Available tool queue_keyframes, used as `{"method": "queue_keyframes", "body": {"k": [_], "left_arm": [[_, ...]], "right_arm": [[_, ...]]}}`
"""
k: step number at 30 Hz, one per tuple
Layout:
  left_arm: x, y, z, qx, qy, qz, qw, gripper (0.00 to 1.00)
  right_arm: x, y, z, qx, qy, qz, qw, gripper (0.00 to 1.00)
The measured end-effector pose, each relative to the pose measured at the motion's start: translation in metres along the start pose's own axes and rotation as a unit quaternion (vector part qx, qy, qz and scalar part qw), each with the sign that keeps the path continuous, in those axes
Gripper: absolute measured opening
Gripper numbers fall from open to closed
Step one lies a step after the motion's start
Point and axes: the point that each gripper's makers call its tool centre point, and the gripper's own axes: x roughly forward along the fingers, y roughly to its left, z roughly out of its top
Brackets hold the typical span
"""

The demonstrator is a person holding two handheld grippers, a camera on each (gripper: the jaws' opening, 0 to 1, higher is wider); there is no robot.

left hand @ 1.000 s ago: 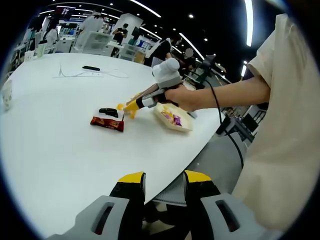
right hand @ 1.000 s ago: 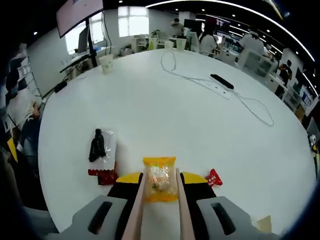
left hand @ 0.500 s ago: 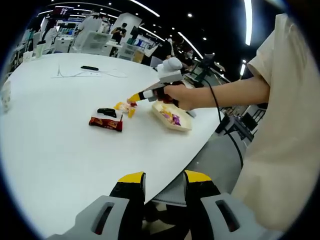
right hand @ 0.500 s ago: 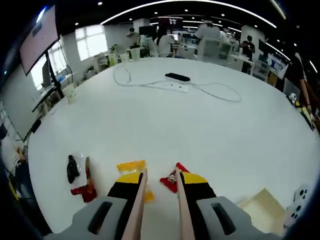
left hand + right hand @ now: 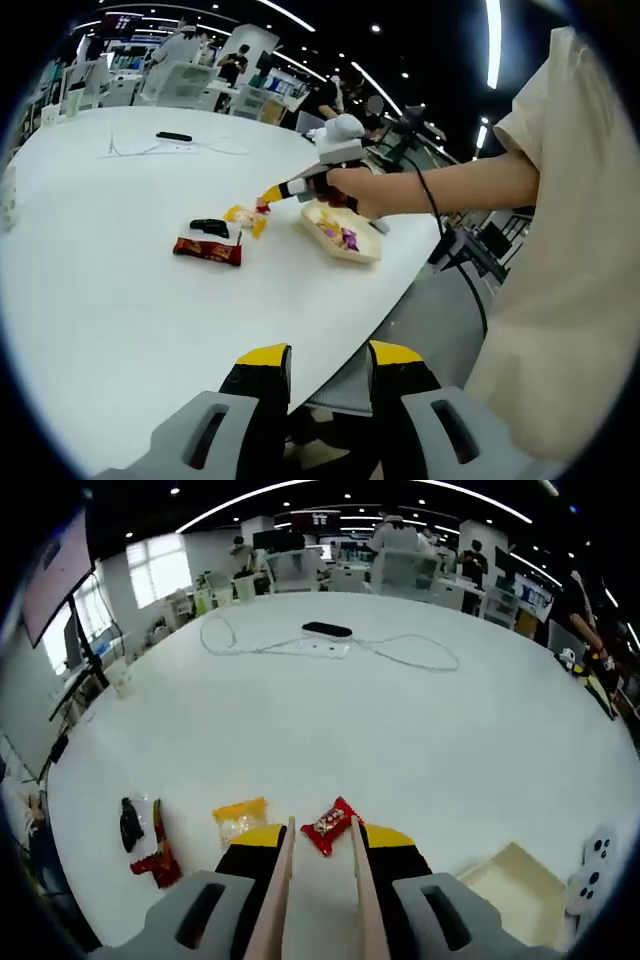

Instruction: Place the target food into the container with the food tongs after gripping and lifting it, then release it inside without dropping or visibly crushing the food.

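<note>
I am holding my tongs (image 5: 320,850) a little apart over the red candy (image 5: 328,824), and squeezing hard could crush it.

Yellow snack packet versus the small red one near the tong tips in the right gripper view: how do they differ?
The yellow snack packet is larger and paler; the small red packet is smaller, darker, with a printed label. The yellow one lies left of the tongs, outside the tips; the red one lies just ahead of the tips and looks turned diagonally. Both are sealed wrappers on the white table, not gripped.
</note>
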Motion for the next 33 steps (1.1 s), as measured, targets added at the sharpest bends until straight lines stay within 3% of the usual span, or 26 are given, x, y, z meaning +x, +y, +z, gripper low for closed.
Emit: {"method": "queue_keyframes", "body": {"k": [14,33], "left_arm": [[-0.003,0.001,-0.003,0.0,0.005,0.003,1.0,0.29],[-0.004,0.002,-0.004,-0.003,0.006,0.005,1.0,0.29]], "right_arm": [[0.01,0.007,0.002,-0.011,0.005,0.004,0.9999,0.28],[0.014,0.006,-0.004,-0.042,0.022,0.001,0.9989,0.2]]}}
